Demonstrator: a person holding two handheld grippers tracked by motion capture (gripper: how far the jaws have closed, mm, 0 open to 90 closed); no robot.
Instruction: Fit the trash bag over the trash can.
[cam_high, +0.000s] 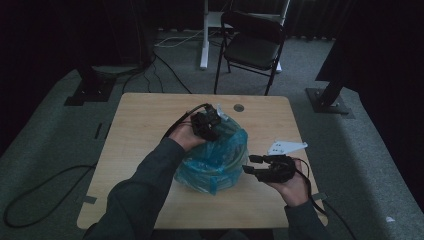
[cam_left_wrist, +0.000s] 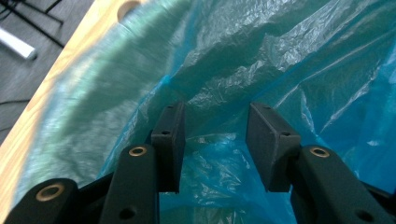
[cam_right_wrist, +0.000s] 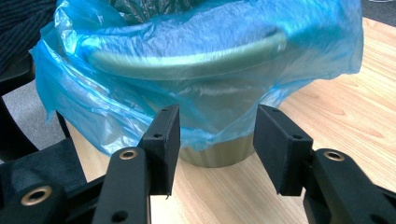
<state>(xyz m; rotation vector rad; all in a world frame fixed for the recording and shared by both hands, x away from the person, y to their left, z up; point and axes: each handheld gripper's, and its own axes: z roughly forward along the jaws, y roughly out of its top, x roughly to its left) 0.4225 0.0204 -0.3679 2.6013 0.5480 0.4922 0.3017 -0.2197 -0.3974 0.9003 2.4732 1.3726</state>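
The work in hand is to dress a small green bin (cam_right_wrist: 219, 154) with a blue plastic bag (cam_high: 215, 160). The bin stands near the middle of the wooden table (cam_high: 145, 125), and the bag already lies over its rim and hangs down its outer wall, so I judge that the main part is done. What remains seems to be pressing the loose film down inside and making the edge tidy, because the bag looks puffed and wrinkled above the rim.

The left gripper (cam_high: 207, 122) is at the far side of the bin, over its top, and its jaws are half spread with only the film in front of them, pinching nothing. The right gripper (cam_high: 257, 167) waits just beside the bin on the near right side, jaws spread wide and empty.

The high view gives the whole arrangement, with both hands around the bin. The right gripper view shows the ribbed wall of the bin under the hem of the bag, and the left gripper view shows the creased film from very near, with the edge of the table beside it
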